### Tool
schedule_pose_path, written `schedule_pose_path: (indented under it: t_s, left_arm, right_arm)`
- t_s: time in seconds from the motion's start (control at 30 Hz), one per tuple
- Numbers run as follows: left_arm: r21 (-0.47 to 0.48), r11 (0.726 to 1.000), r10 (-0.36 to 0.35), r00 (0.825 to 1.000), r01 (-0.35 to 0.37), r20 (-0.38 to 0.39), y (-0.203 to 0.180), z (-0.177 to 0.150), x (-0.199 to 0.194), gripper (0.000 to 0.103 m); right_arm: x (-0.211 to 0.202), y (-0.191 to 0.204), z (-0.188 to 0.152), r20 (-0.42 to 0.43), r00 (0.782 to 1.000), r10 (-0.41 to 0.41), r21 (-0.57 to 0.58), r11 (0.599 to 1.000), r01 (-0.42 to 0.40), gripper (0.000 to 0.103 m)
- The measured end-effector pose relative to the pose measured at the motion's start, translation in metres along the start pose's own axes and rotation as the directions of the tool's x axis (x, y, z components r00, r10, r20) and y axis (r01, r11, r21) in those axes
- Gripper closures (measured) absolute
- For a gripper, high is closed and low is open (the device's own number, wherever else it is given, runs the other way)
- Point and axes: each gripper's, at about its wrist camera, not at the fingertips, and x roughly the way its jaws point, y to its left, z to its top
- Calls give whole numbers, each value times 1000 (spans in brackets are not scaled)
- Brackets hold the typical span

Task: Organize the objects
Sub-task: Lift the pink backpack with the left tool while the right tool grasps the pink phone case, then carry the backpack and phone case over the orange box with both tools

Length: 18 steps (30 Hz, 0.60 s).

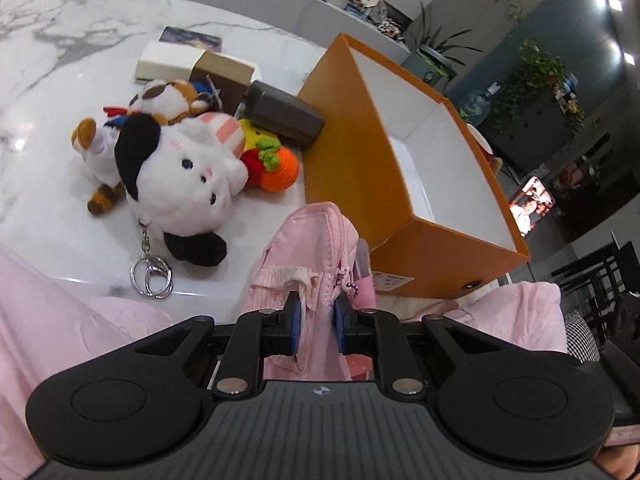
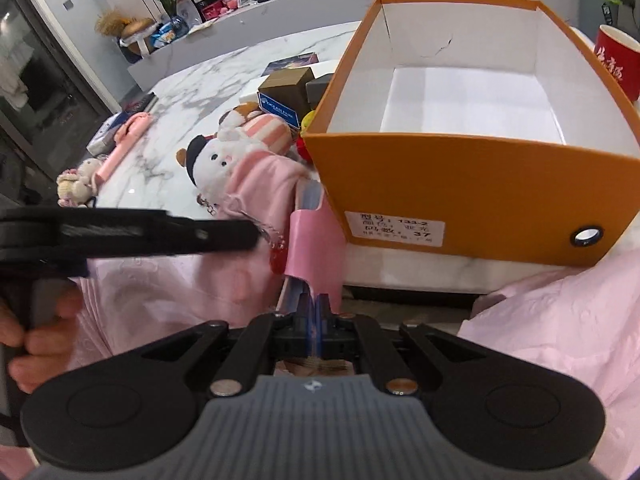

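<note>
Home living room: marble table [image 1: 60,60], potted plants [image 1: 536,68], TV [image 1: 530,206], plush toys [image 1: 184,168].

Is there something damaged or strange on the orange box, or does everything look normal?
The orange box has a thin dark crack in its white far inner wall, near the top left corner. Otherwise it stands upright and empty on the marble table. Nothing looks spilled.
</note>
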Motion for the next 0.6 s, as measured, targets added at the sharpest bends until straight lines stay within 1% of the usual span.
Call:
schedule_pose_path:
  t_s: [0.03, 0.07, 0.13, 0.27, 0.37, 0.43, 0.47, 0.57, 0.6]
  left_arm:
    - [-13, 1000, 3, 1000, -3, -7, 1, -1, 1, 85]
    - [-20, 1000, 10, 1000, -10, -14, 3, -2, 3, 85]
    - [-25, 999, 28, 999, -29, -25, 2, -4, 3, 85]
    - [-33, 998, 51, 999, -51, -13, 3, -5, 2, 85]
    - [-43, 998, 47, 999, -48, -19, 5, -3, 3, 85]
    - [-45, 998, 40, 999, -41, -28, 4, -3, 5, 85]
    - [-45, 998, 37, 999, -38, -31, 3, -3, 7, 85]
    - [-46, 999, 24, 999, -26, -36, 1, -3, 11, 85]
    - [-48, 999, 21, 999, -23, -41, 0, -3, 12, 85]
  right_arm:
    - [1, 0, 1, 1, 1000, 12, -4, 1000, -12, 101]
    - [1, -3, 0, 3, 1000, 20, -5, 1000, -20, 97]
    - [2, -9, 1, 13, 999, 33, 5, 999, -33, 95]
    - [8, -19, 1, 3, 993, 117, 59, 991, -117, 90]
    - [11, -21, 2, 9, 991, 136, 74, 988, -136, 85]
    - [9, -22, 2, 20, 989, 148, 75, 986, -149, 75]
    - [9, -22, 3, 27, 988, 153, 79, 985, -155, 66]
    - [8, -23, 6, 43, 987, 154, 95, 983, -158, 66]
    - [9, -23, 7, 44, 989, 144, 94, 985, -148, 66]
